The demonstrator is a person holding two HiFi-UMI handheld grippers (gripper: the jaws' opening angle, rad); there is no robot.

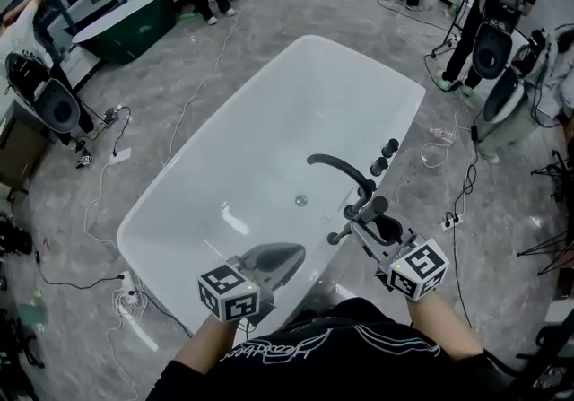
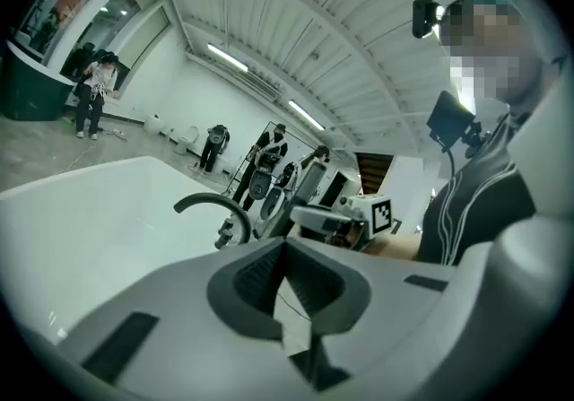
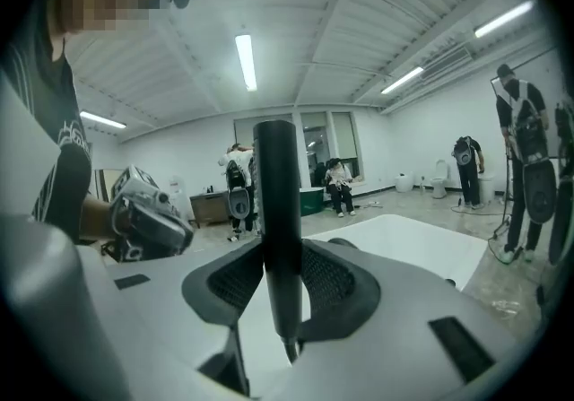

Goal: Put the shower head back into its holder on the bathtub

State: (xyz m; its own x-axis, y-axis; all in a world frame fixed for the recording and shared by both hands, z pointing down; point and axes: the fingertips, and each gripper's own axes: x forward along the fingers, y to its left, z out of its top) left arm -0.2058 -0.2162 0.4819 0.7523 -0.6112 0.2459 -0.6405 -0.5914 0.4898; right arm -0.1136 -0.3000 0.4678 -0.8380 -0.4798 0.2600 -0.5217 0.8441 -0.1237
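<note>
With the right hand-held gripper (image 3: 285, 287) pinching the slim black shower head (image 3: 275, 202) mid-frame and the left hand-held gripper (image 2: 285, 278) closed empty, that lone pinch could let it pivot into the glossy white bathtub (image 1: 341, 45).

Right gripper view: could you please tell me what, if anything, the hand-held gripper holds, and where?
The right hand-held gripper clamps the shower head by its dark handle, near the lower end.

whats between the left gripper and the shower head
Only bare bathtub: in the head view, nothing else lies between the left gripper and the shower head.
</note>
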